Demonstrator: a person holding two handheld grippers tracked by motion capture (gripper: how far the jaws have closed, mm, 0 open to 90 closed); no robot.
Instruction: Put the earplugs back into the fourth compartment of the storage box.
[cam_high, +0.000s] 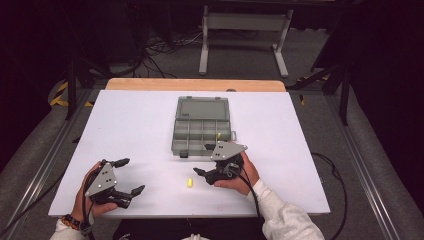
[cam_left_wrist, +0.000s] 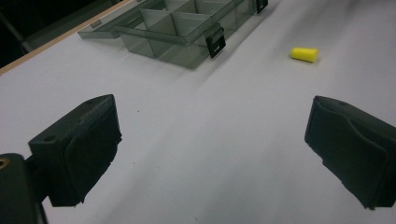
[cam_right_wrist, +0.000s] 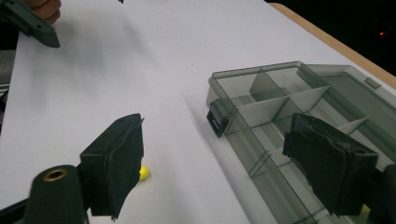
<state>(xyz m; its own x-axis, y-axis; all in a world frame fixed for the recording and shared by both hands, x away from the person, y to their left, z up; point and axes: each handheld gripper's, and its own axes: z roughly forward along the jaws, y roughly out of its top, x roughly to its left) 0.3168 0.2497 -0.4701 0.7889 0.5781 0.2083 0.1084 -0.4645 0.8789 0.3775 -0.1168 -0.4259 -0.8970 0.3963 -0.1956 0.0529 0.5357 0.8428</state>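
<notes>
A small yellow foam plug (cam_high: 190, 182) lies on the white table (cam_high: 135, 125), just in front of an open grey compartment box (cam_high: 202, 127). My right gripper (cam_high: 202, 159) is open beside the box's front edge, with the plug a little to its left. In the right gripper view the plug (cam_right_wrist: 144, 173) peeks out from behind one jaw, and the box (cam_right_wrist: 280, 102) lies ahead between the jaws. My left gripper (cam_high: 132, 175) is open and empty at the front left. In the left gripper view the plug (cam_left_wrist: 304, 54) lies far ahead, beside the box (cam_left_wrist: 187, 28).
Another small yellow piece (cam_high: 218, 135) sits in a front compartment of the box. The box lid (cam_high: 203, 108) lies flat toward the back. The table's wooden edge (cam_high: 195, 84) runs along the far side. Beyond it stand a frame and cables on the floor.
</notes>
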